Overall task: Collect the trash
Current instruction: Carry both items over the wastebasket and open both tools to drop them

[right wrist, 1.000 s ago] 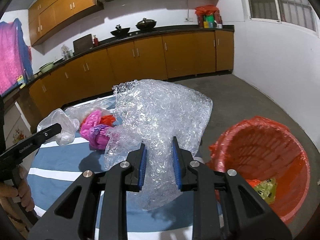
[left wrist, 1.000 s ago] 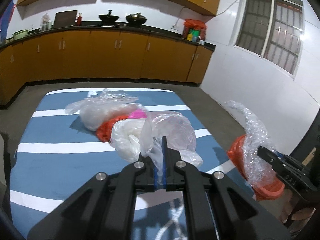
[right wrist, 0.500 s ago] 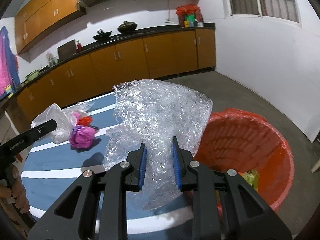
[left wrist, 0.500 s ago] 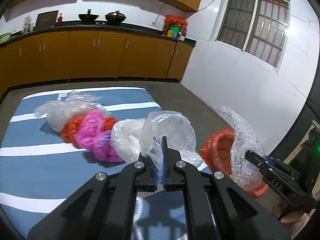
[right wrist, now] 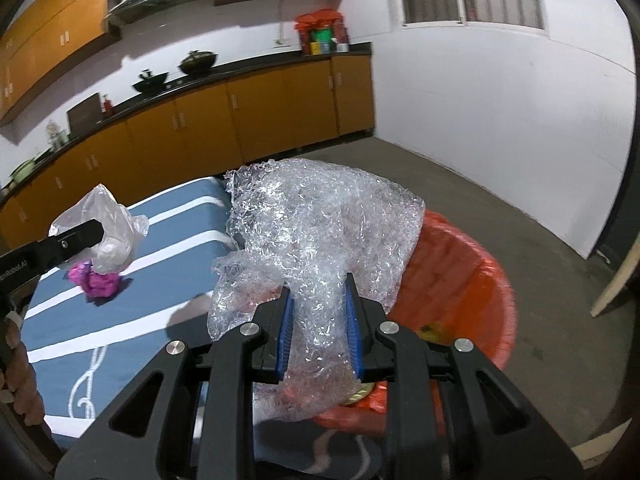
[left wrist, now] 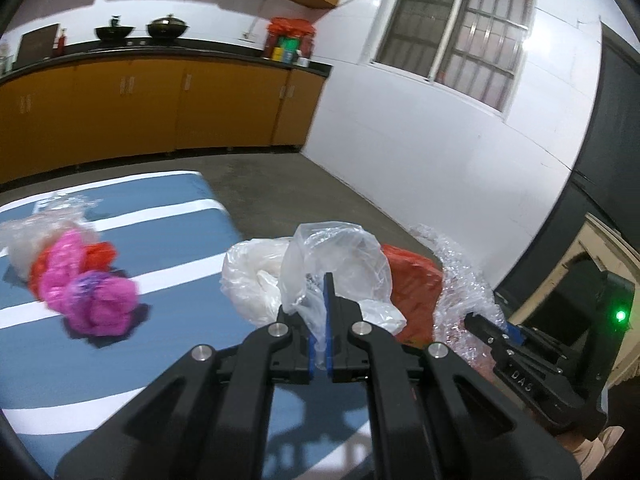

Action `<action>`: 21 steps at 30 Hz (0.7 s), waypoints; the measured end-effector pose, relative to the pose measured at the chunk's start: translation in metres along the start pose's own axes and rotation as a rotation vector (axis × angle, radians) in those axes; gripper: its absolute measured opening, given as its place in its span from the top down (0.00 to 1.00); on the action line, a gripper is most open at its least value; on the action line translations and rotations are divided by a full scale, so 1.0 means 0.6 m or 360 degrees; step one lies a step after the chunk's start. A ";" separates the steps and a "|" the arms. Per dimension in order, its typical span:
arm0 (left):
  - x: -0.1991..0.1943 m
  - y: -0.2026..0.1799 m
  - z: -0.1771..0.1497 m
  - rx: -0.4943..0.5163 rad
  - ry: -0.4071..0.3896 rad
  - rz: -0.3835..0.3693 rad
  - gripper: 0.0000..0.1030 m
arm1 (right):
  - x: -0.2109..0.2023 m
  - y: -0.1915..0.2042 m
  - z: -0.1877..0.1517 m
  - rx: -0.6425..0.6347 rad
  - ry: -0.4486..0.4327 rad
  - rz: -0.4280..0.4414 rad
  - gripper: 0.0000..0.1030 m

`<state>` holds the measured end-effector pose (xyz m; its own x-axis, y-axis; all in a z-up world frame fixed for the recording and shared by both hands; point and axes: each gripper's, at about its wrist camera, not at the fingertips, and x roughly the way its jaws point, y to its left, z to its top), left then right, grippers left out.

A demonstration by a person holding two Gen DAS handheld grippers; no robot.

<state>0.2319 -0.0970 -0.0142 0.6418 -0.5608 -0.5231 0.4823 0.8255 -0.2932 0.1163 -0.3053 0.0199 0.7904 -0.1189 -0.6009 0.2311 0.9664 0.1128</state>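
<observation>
Right wrist view shows the right gripper (right wrist: pixel 318 320) clamped on a wad of bubble wrap (right wrist: pixel 320 232), which hangs partly over the red bin (right wrist: pixel 472 292) standing on the floor just beside the table's right edge. The left gripper (left wrist: pixel 319 320) has its jaws pressed together on a thin clear plastic bag (left wrist: pixel 336 260), held above the table's right edge with the bin just past it.

To do the drop well, each load should be carried fully over the bin's mouth before the jaws part. The bubble wrap is bulky and springy, so it is better lowered inside the rim than let go from high up, or it may catch on the edge and slide back onto the blue striped tablecloth (left wrist: pixel 168 240). The bag is light and clingy; a wide release and a slight shake would probably free it. One load at a time avoids the grippers fouling each other.

Count: two grippers, each with one item; one bin, with some scraps already in its bottom. A heap (left wrist: pixel 80 284) lies toward the table's left side: a magenta wad, a red piece and a clear bag or two, though blur makes that last count uncertain.
</observation>
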 end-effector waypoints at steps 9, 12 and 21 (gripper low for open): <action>0.074 -0.075 0.004 0.0073 0.0089 -0.0155 0.95 | -0.005 -0.064 -0.003 0.0102 0.0002 -0.0099 0.77; 0.098 -0.092 0.002 0.0086 0.0125 -0.0190 0.95 | 0.000 -0.069 -0.003 0.0112 0.0005 -0.0108 0.77; 0.157 -0.117 0.003 0.0114 0.0212 -0.0254 0.95 | 0.018 -0.083 -0.003 0.0138 0.0023 -0.0136 0.77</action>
<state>0.2594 -0.2077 -0.0416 0.4716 -0.6667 -0.5772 0.6158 0.7175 -0.3256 0.1126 -0.3543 0.0064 0.7576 -0.1961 -0.6226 0.3459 0.9295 0.1282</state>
